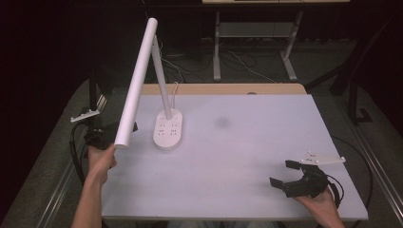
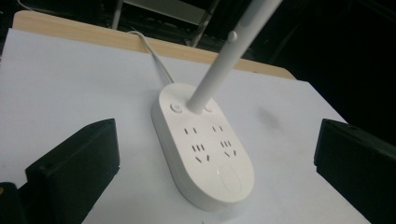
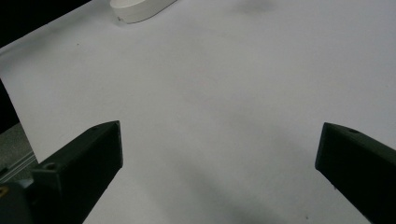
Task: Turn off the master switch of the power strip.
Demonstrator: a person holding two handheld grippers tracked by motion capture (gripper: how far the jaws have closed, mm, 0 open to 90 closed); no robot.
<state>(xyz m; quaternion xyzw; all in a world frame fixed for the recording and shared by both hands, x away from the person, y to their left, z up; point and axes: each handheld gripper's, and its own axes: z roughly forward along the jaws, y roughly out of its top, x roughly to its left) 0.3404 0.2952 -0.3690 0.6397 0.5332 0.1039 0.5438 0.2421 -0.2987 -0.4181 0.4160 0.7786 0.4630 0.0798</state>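
Left gripper was found at the counter's left edge, just left of the lamp base, with the person's left hand behind it. Its jaws stood wide apart and held nothing. In the left gripper view the two black jaws framed the lamp base between them without touching it; the base lay a short way ahead on the white surface.

The lamp base was a white oval block with sockets on its top face, two round buttons near its far end and a raised oval pad at its near end. It sat on the left half of the counter. A white stem rose from the base at its far end, and a long white tube head slanted from above the stem down toward the left gripper, its lower end just above the left hand. A white cord ran from the base's far end to the counter's back edge.

The right gripper was held well apart from the lamp base, near the counter's front right corner, in the person's right hand. Its jaws were also spread wide and empty, over bare surface. In the right gripper view the lamp base's end showed far ahead.
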